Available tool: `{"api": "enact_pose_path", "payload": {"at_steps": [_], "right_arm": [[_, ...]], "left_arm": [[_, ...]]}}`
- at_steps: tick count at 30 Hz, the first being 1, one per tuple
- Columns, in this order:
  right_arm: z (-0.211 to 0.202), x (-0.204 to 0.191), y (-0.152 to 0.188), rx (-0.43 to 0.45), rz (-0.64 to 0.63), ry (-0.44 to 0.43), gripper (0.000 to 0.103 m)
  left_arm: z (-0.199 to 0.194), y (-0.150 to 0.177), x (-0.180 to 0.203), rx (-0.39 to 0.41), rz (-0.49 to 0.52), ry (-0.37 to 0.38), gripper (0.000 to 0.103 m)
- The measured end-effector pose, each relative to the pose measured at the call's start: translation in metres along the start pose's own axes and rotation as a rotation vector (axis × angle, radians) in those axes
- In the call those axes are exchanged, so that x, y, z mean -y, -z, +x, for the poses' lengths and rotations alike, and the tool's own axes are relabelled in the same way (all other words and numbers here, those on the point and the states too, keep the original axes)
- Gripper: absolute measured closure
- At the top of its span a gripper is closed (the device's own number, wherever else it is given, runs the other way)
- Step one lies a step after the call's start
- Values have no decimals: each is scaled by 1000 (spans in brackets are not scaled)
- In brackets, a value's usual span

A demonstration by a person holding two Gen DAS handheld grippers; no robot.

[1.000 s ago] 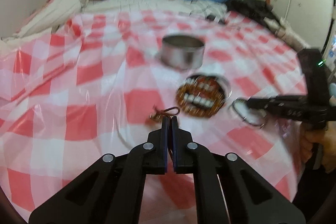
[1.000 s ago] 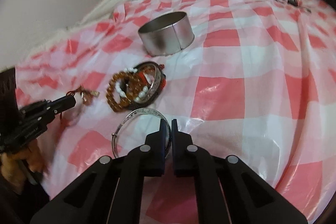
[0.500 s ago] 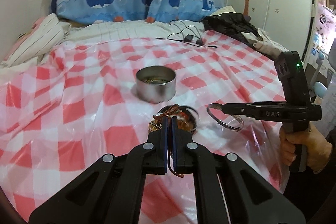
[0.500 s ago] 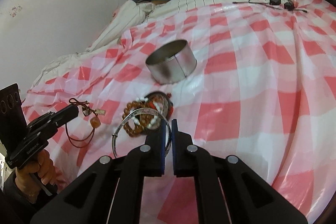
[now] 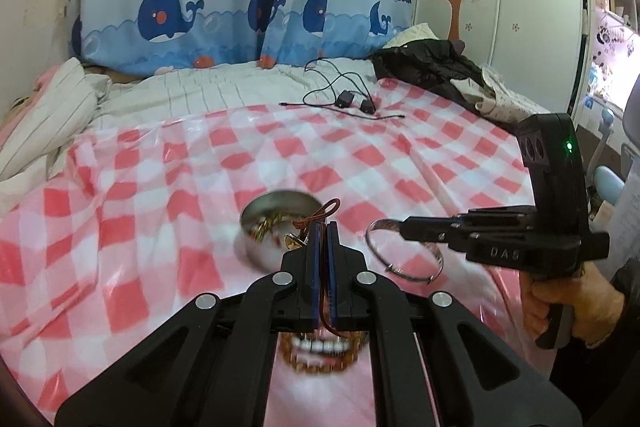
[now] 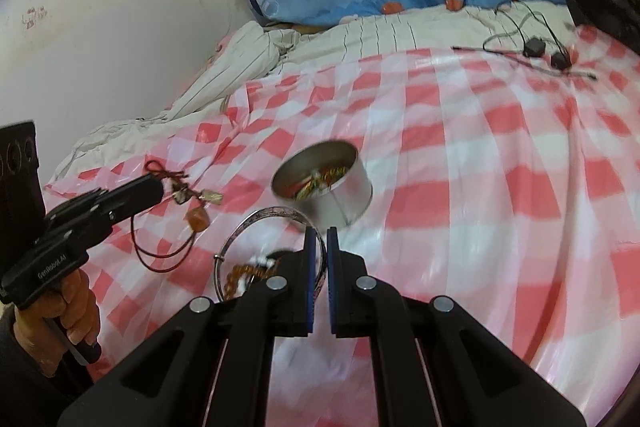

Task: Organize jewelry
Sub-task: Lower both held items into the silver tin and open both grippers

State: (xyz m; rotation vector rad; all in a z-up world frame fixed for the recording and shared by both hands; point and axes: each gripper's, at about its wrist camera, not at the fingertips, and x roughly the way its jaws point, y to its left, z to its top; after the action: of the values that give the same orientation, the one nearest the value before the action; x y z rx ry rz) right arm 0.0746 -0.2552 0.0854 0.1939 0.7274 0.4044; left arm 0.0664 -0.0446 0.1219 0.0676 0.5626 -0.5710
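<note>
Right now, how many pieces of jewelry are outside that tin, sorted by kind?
Silver bangle: 1, held by the right gripper
Red cord necklace: 1, held by the left gripper
Beaded bracelets: 1 heap on the cloth, number unclear
Total: 3

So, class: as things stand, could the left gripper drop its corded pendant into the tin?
Probably yes. The left gripper holds the pendant necklace aloft; the tin is open-topped, with nothing between. The right gripper with its bangle stays aside.

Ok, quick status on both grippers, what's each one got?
Left gripper: shut on the red cord necklace.
Right gripper: shut on the silver bangle.
</note>
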Motion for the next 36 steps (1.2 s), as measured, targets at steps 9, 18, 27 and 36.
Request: {"api": "enact_pose_path", "payload": {"at_steps": [9, 18, 27, 36], "right_arm": [[25, 11, -31, 8, -43, 29, 97], [57, 17, -49, -13, -65, 55, 97], [98, -11, -64, -29, -154, 56, 97], [74, -2, -46, 1, -96, 139, 78]], "left_arm": [[48, -23, -17, 6, -38, 34, 100], [118, -26, -42, -112, -92, -19, 99], [96, -16, -79, -104, -138, -93, 79], [66, 7, -58, -122, -86, -153, 48]]}}
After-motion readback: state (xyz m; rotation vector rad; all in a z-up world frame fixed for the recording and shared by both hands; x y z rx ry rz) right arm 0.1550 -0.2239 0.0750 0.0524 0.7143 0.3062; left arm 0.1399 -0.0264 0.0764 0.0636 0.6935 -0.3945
